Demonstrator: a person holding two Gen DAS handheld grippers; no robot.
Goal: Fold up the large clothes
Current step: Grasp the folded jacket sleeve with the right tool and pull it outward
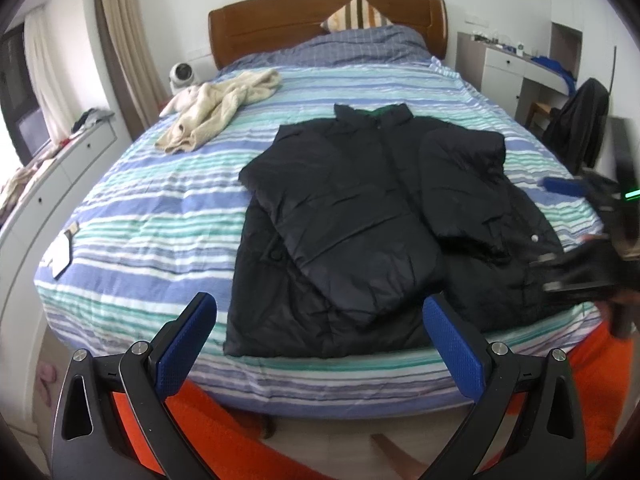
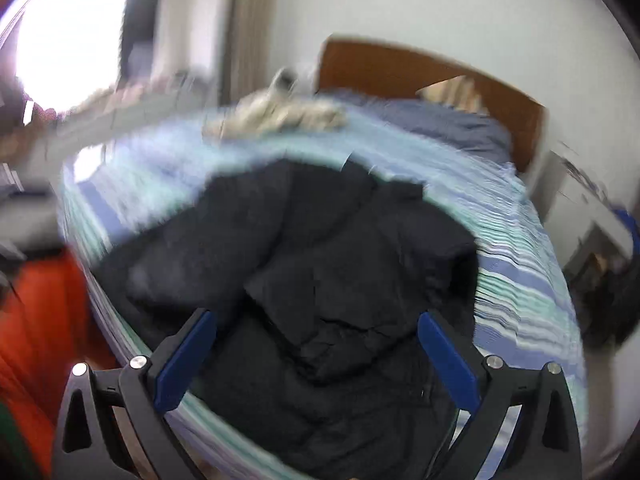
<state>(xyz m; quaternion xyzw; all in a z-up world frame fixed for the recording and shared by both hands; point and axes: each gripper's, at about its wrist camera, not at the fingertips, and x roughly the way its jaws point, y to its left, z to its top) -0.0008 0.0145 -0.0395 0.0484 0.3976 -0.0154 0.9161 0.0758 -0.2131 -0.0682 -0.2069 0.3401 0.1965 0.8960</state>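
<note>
A black puffer jacket [image 1: 360, 216] lies face up on the striped bed [image 1: 160, 208], collar toward the headboard, both sleeves folded in over its front. My left gripper [image 1: 320, 316] is open and empty, just short of the jacket's hem at the bed's foot edge. The right gripper shows blurred at the right edge of the left wrist view [image 1: 576, 272], by the jacket's right side. In the blurred right wrist view my right gripper [image 2: 318, 332] is open and empty above the jacket [image 2: 320, 280].
A cream garment [image 1: 216, 108] lies crumpled at the bed's far left. A white card [image 1: 60, 256] lies near the left foot corner. A wooden headboard [image 1: 280, 20], pillows, a white drawer unit [image 1: 52, 172] on the left, a desk and a chair with dark clothes [image 1: 580, 120] on the right.
</note>
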